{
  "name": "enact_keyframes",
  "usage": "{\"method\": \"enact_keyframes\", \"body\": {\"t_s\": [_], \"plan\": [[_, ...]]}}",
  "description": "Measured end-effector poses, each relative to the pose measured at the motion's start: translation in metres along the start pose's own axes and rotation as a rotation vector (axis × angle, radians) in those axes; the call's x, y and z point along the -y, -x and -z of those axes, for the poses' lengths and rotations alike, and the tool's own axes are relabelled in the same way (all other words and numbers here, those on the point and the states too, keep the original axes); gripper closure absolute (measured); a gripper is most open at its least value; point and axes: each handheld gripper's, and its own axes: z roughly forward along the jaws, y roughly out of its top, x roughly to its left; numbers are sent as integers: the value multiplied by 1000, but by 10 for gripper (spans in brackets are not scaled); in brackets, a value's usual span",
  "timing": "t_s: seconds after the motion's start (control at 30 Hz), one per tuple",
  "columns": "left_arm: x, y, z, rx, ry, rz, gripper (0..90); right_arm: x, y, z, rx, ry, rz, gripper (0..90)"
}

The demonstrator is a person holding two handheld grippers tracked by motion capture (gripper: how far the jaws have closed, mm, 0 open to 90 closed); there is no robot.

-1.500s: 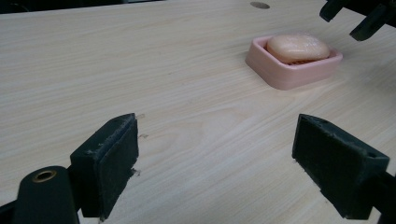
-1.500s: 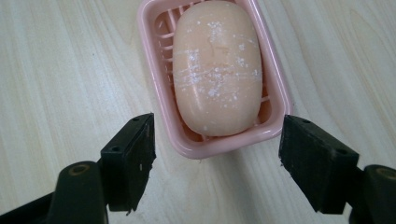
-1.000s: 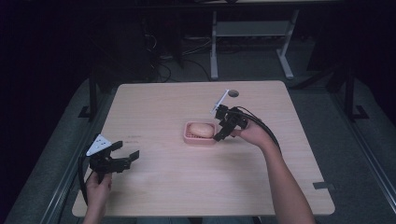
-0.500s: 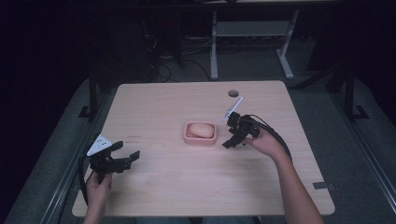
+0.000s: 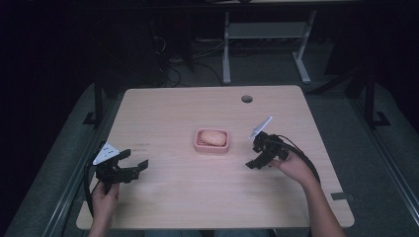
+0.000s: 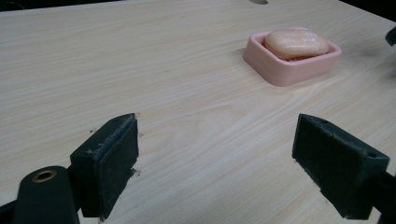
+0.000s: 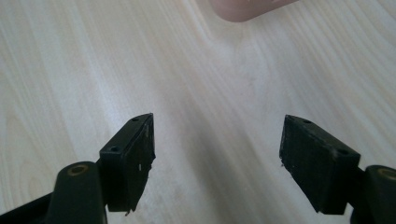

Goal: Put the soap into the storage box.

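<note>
High view: pale wooden bench [image 5: 163,197] seen from above, with a pink soap dish [image 5: 212,140] at centre holding a peach bar of soap [image 5: 213,136], lying flat inside the rim. Right hand-held gripper [image 5: 257,159] at about 3 o'clock from the dish, near it but apart, jaws spread and empty; a second earlier hovering right over the dish, now drawn back toward the person. Judged from that: soap delivered into the dish, release done, hand retreating. Left hand-held gripper [image 5: 132,165] at about 8 o'clock from the dish, well apart, low by the bench's near-left edge, jaws spread, holding nothing, in the same spot as before.

Left gripper view: two black jaws wide apart at the bottom over bare wood; dish [image 6: 292,58] at 1 o'clock, soap [image 6: 296,43] resting in it, nothing else inside.

Right gripper view: black jaws spread wide over bare wood grain; a pink corner of the dish [image 7: 243,8] at 12 o'clock, clear of both jaws; contents hidden beyond the frame edge
</note>
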Motion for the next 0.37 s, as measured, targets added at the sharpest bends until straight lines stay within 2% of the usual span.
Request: {"method": "enact_keyframes", "body": {"t_s": [0.07,0.1,0.37], "plan": [[0,0,0,1,-1,-3,142,6,-2,0,-3,-1,-6,260],[0,0,0,1,-2,-3,142,11,-5,2,9,14,-2,260],[0,1,-1,2,-4,0,143,43,-21,4,19,72,-41,259]]}}
